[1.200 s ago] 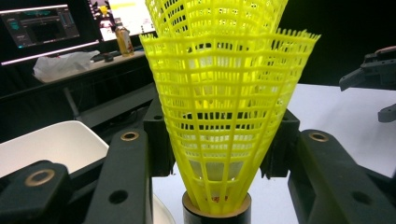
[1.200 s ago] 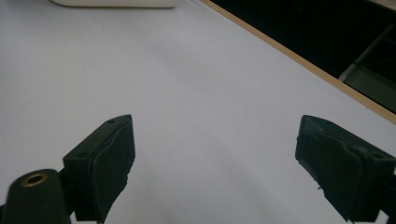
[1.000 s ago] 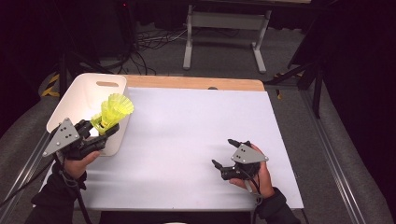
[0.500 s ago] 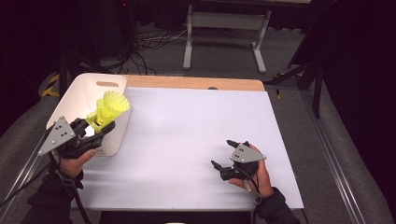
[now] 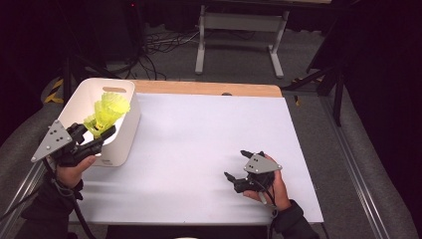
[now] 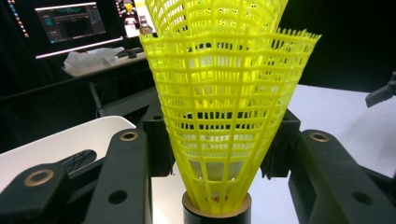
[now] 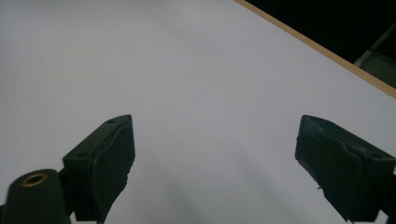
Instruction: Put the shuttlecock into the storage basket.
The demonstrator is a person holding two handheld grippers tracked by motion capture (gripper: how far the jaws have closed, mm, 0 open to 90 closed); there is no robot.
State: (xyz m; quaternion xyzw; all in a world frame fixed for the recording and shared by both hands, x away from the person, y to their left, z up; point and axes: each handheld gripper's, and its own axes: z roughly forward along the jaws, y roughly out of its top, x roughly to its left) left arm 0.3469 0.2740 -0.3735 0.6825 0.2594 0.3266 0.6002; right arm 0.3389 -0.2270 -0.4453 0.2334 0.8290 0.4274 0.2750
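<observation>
The left gripper (image 5: pixel 99 134) has carried the shuttlecocks (image 5: pixel 107 112) seemingly further over the bin (image 5: pixel 79 97).

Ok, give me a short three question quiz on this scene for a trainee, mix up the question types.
1. True or false: the left gripper is shut on the yellow shuttlecocks.
2. Multiple choice: what lies under the right gripper? A) the white bin B) bare white table top C) a shuttlecock
3. Short answer: over which container are the shuttlecocks held in the high view?

Key
1. True; its jaws press on both sides of the stack.
2. B; the table is bare between its wide-apart jaws.
3. The white bin at the table's left edge.
</observation>
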